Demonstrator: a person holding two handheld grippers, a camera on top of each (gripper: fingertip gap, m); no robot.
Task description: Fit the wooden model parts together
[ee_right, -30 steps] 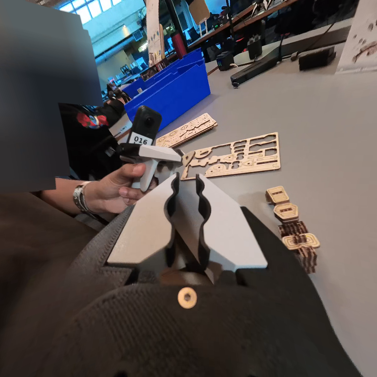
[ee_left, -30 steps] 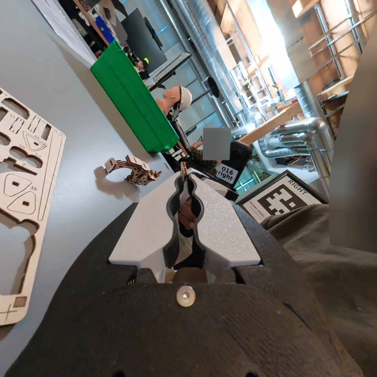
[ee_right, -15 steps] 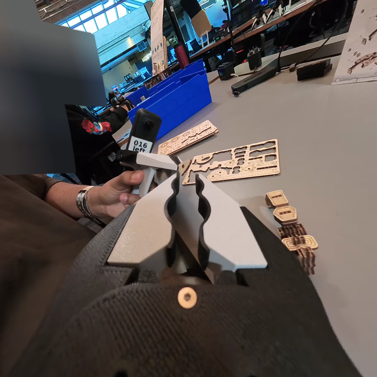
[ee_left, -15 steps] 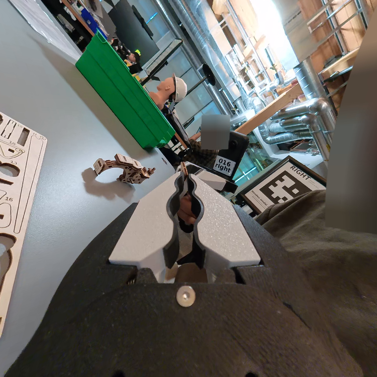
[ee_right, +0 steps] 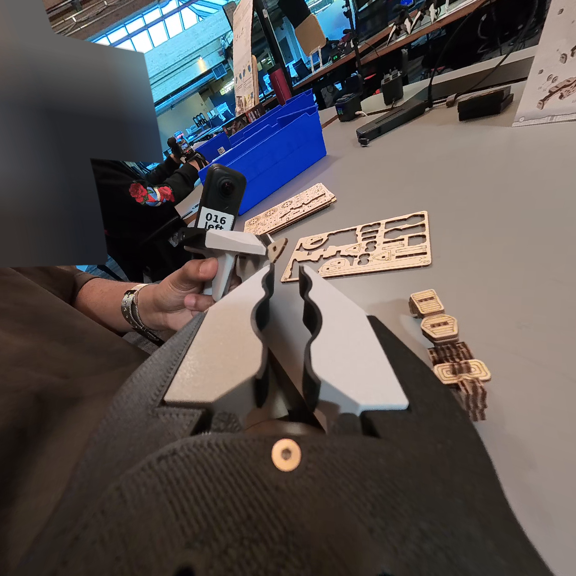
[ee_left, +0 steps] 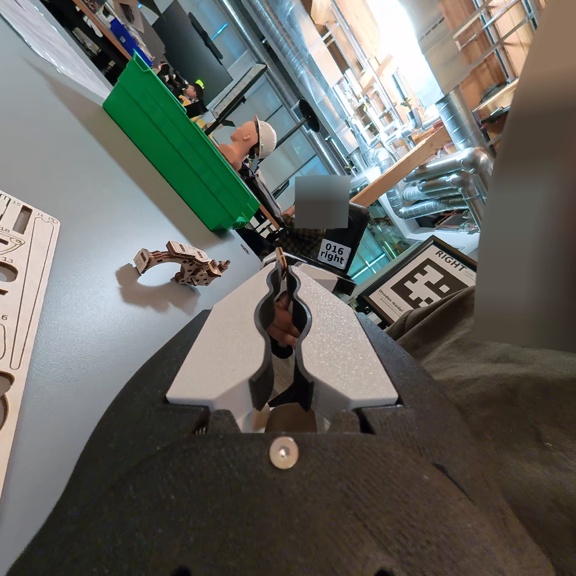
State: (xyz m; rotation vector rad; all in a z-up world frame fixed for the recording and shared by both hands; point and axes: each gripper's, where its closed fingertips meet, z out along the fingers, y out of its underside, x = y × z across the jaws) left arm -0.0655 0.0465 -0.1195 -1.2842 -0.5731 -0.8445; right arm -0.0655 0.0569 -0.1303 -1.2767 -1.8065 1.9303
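My left gripper [ee_left: 283, 271] is shut on a small flat wooden piece [ee_left: 281, 258] that sticks up from its tips, held above the grey table's edge. In the right wrist view the left gripper [ee_right: 265, 247] and the wooden piece [ee_right: 278, 249] sit just above my right gripper [ee_right: 285, 270], which is open and empty. A partly built curved wooden model [ee_left: 182, 265] lies on the table to the left. A punched wooden sheet [ee_right: 358, 249] lies flat beyond the grippers. Small built wooden parts [ee_right: 445, 343] lie in a row at the right.
A green bin [ee_left: 177, 149] stands at the table's far edge. A blue bin [ee_right: 268, 149] and a stack of wooden sheets [ee_right: 290, 208] lie farther off. A framed marker sign [ee_left: 420, 280] stands at the right. A person's hand [ee_right: 174, 299] holds the left gripper. Both grippers' tips are close together, under 4 cm apart.
My left gripper has swung away from the punched sheet, still shut on the small piece. The piece now shows just above my right gripper's open tips.
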